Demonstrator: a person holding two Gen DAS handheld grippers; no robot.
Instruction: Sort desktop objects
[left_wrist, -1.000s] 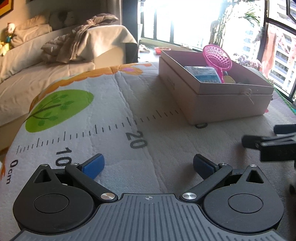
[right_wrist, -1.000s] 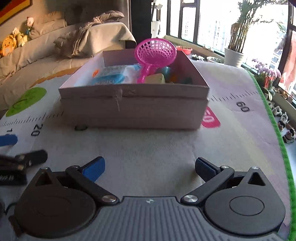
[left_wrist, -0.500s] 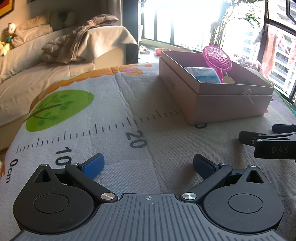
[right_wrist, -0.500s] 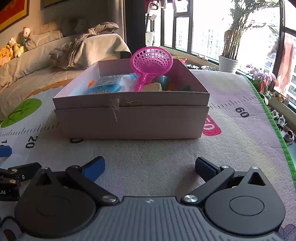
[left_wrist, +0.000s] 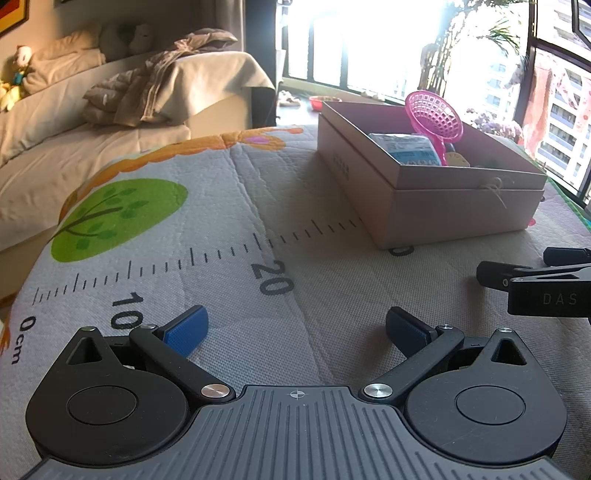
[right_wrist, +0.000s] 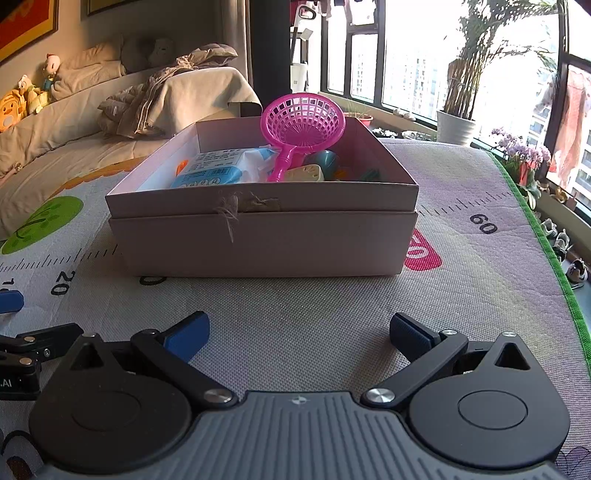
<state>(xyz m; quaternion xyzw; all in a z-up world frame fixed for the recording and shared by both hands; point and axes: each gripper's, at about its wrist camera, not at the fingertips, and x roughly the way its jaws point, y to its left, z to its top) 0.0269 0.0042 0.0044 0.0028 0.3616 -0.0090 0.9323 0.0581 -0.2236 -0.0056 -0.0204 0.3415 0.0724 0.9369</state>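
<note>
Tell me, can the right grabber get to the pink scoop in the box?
Probably yes: the right gripper is open and empty, the box has no lid, and the pink scoop sticks up above its rim.

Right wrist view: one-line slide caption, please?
Open right gripper faces a pink box holding a pink strainer and wipes pack.

Sunlit windows (right_wrist: 406, 62), blanket-draped sofa (right_wrist: 110, 122) at left, potted plant (right_wrist: 456, 125) by the glass.

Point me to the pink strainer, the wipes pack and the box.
pink strainer (right_wrist: 303, 120), right wrist view, centre of its mesh bowl.
wipes pack (right_wrist: 216, 171), right wrist view, blue printed top.
box (right_wrist: 266, 243), right wrist view, near front wall.
</note>
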